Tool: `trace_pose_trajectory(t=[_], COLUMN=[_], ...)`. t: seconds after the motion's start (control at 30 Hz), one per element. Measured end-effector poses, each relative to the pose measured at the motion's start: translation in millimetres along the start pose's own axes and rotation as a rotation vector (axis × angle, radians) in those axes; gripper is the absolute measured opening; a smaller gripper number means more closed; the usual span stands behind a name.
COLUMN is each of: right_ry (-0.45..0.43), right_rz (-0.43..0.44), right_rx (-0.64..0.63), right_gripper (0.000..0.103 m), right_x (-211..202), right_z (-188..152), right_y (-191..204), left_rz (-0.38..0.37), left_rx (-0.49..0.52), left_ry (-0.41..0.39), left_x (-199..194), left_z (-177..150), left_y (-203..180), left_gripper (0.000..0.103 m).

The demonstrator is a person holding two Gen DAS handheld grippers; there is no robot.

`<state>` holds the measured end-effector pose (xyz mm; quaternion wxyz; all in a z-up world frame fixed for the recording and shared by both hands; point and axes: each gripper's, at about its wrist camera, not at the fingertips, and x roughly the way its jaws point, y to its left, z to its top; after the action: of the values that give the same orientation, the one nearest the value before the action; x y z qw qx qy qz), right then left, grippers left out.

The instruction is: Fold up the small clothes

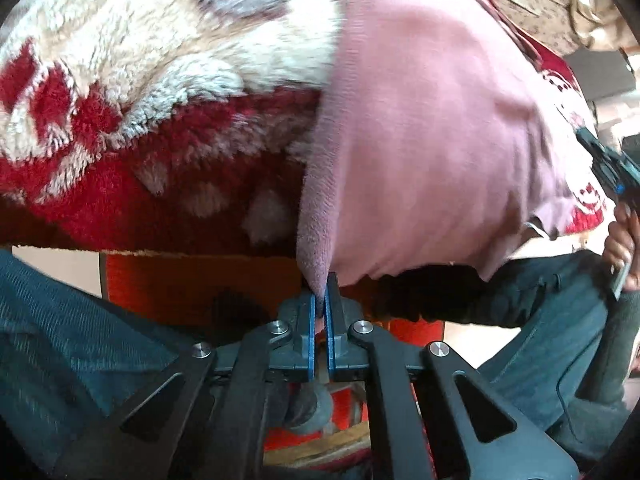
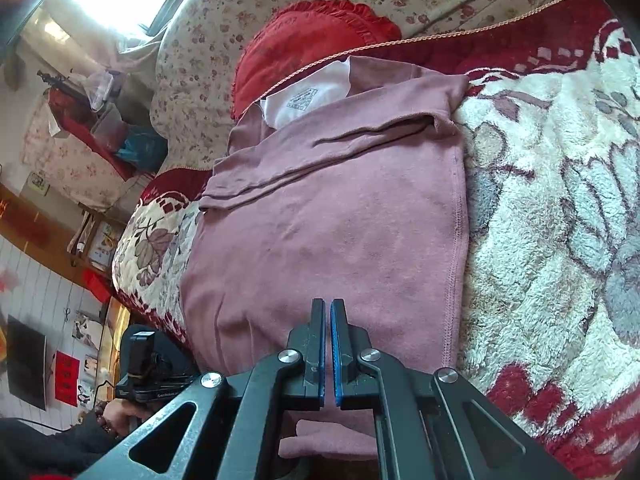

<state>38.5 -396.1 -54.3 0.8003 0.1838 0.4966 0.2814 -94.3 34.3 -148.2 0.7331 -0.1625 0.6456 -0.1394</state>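
Left gripper (image 1: 322,294): pinching a corner of the pink garment (image 1: 432,152) between blue pads pressed nearly together, holding the hem off the bed edge at 6 o'clock of the left wrist view, probably to carry it over for a fold.

Right gripper (image 2: 327,322): closing on the near hem at 6 o'clock of the right wrist view, jaws pressed almost together; pink cloth passing under and behind the fingers, though not clear whether the pads are actually trapping it.

Pink garment: lying flat across the fleece blanket (image 2: 552,208), filling the middle of the right wrist view, sleeve already folded inward toward 12 o'clock, white neck label (image 2: 304,100) showing near the collar; likely midway through folding, with the bottom-to-top fold remaining.

Fleece blanket: spreading red, cream and grey from 3 o'clock, serving as the soft folding surface.

Red cushion (image 2: 304,40): resting beyond the collar at 12 o'clock, against floral bedding (image 2: 200,60).

Risk: gripping unevenly at the two corners, possibly skewing the fold.
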Motion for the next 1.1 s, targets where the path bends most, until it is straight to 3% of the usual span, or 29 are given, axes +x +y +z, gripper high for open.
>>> trace_pose_trajectory(t=[0.2, 0.27, 0.33, 0.43, 0.5, 0.67, 0.77, 1.0, 1.07, 1.1], right_ry=[-0.041, -0.051, -0.050, -0.043, -0.048, -0.104, -0.091, -0.011, -0.011, -0.003], right_rz=[-0.019, -0.049, -0.084, -0.145, -0.165, -0.016, -0.071, -0.095, -0.108, -0.116], right_rx=[-0.039, -0.030, -0.004, 0.044, 0.090, 0.306, 0.297, 0.254, 0.234, 0.228], right_gripper=[0.003, 0.009, 0.028, 0.037, 0.037, 0.037, 0.037, 0.037, 0.027, 0.012], right_x=[-24, -34, -40, -40, -32, -14, 2, 33, 32, 31], right_z=[-17, -36, -57, -94, -114, -125, -117, -113, -113, -113], right_y=[9, 10, 9, 10, 12, 6, 11, 13, 14, 14], left_rz=[-0.075, -0.097, -0.121, -0.153, -0.160, -0.183, -0.192, -0.188, -0.187, -0.187], left_rx=[0.140, 0.157, 0.165, 0.159, 0.159, 0.157, 0.133, 0.115, 0.118, 0.119], left_ry=[-0.100, -0.122, -0.135, -0.140, -0.139, -0.126, -0.131, -0.117, -0.112, -0.111], left_x=[-33, -38, -38, -34, -29, -23, -24, -21, -18, -19], left_z=[1, 2, 6, 14, 16, 8, 7, 7, 7, 7], left_y=[-37, -43, -44, -45, -45, -43, -36, -31, -34, -35], left_gripper=[0.002, 0.002, 0.002, 0.002, 0.002, 0.002, 0.002, 0.002, 0.002, 0.002])
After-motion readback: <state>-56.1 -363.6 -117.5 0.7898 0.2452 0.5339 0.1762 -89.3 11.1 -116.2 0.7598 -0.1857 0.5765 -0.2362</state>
